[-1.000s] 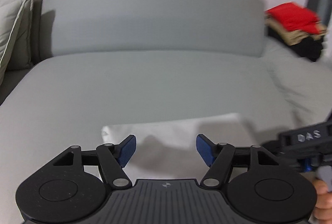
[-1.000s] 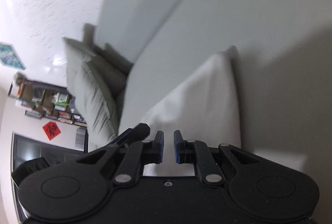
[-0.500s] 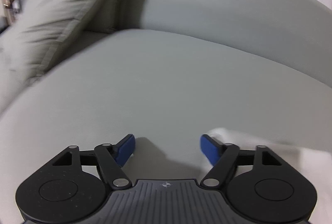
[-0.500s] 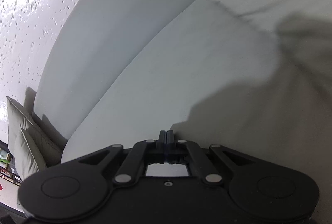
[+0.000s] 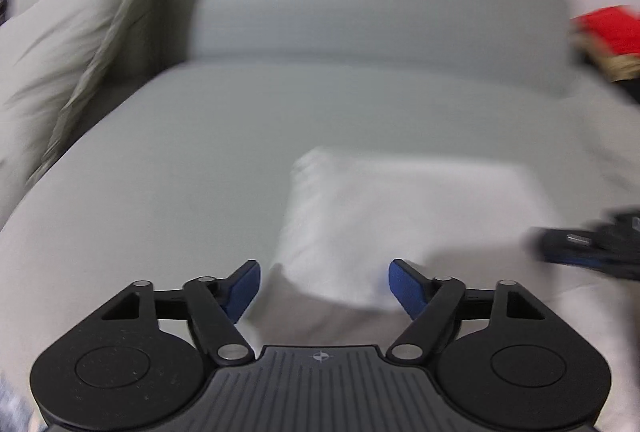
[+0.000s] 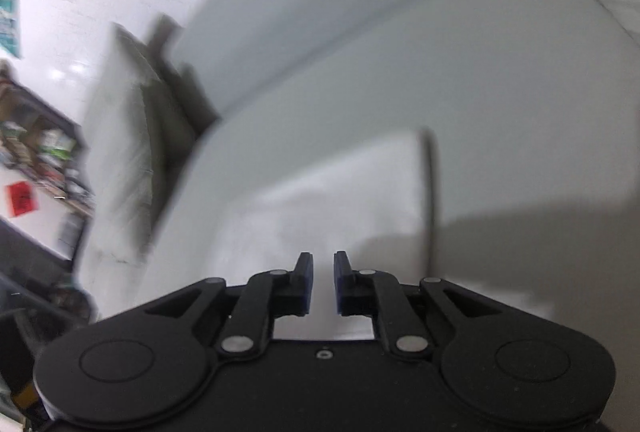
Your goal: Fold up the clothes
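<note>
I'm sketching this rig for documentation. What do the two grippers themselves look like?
Both are matte black. The left gripper has angled blue finger pads, linkage arms with silver pivot pins, round discs either side, and a ribbed grey plate with a small crosshair mark. The right gripper has darker blue pads.

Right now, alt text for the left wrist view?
A folded white cloth lies on a grey sofa seat, just ahead of the left hand-held gripper, whose blue-padded fingers are spread wide and hold nothing. The right hand-held gripper blurs in at the right edge; grey cushions stand left, a red-topped clothes pile far right.
</note>
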A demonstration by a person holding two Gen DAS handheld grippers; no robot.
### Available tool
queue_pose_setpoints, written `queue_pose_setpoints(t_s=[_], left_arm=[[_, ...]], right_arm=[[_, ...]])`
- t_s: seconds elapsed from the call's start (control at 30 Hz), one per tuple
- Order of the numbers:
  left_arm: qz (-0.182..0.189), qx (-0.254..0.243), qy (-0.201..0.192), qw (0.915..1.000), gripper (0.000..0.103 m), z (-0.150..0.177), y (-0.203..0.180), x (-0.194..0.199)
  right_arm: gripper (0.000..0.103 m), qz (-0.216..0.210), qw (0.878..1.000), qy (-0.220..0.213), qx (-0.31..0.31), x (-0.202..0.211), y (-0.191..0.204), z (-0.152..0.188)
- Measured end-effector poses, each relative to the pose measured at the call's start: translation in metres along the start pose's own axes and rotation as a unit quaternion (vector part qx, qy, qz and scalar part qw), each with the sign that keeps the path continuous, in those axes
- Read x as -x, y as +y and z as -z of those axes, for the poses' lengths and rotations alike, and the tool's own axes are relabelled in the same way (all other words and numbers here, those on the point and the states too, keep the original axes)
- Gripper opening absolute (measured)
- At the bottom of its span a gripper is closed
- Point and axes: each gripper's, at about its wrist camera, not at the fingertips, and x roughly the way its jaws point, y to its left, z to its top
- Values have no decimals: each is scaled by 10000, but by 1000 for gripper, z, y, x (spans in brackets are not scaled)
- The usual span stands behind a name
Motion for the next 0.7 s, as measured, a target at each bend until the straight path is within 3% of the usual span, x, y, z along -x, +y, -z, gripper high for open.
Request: queue_pose_setpoints(t_s=[0.03, 0.07, 0.1, 0.13, 0.17, 0.23, 0.3, 0.33, 0.37, 0.43, 0.53, 0.63, 0.7], left_arm=[[10, 373, 67, 9993, 78, 2, 14, 2], [-198, 570, 75, 9981, 77, 2, 23, 7], [-519, 591, 38, 9969, 66, 3, 29, 14], [-754, 576, 7, 9955, 62, 5, 35, 21], [-773, 618, -4, 9951, 62, 8, 42, 28], [-453, 798, -17, 9958, 64, 14, 60, 42], [-270, 752, -124, 9967, 65, 22, 68, 60], [-206, 621, -193, 9977, 68, 27, 67, 70], [-115, 474, -259, 9985, 68, 32, 62, 81], [158, 130, -346, 9992, 69, 41, 45, 98], [270, -479, -439, 9975, 69, 49, 14, 104], [330, -922, -475, 9941, 68, 55, -15, 98], [416, -1128, -381, 9920, 69, 59, -28, 83]], right_arm=[[0, 158, 9998, -9, -92, -5, -7, 3], [0, 47, 9983, -133, -567, 2, -26, 2], [0, -46, 9943, -262, -1033, 9, -44, 1], [0, 192, 9892, -468, -1376, 22, -57, 0], [0, 421, 9861, -635, -1476, 35, -66, -1], [3, 507, 9867, -635, -1409, 54, -75, -5], [16, 547, 9885, -535, -1306, 71, -75, -4], [24, 512, 9903, -478, -1201, 79, -70, -1], [25, 461, 9925, -400, -1060, 82, -59, 1], [25, 213, 9973, -257, -658, 96, -42, 13], [25, -53, 9996, 13, 281, 102, -4, 29], [25, 45, 9889, 283, 1455, 89, 39, 46], [25, 357, 9772, 299, 2071, 74, 53, 59]])
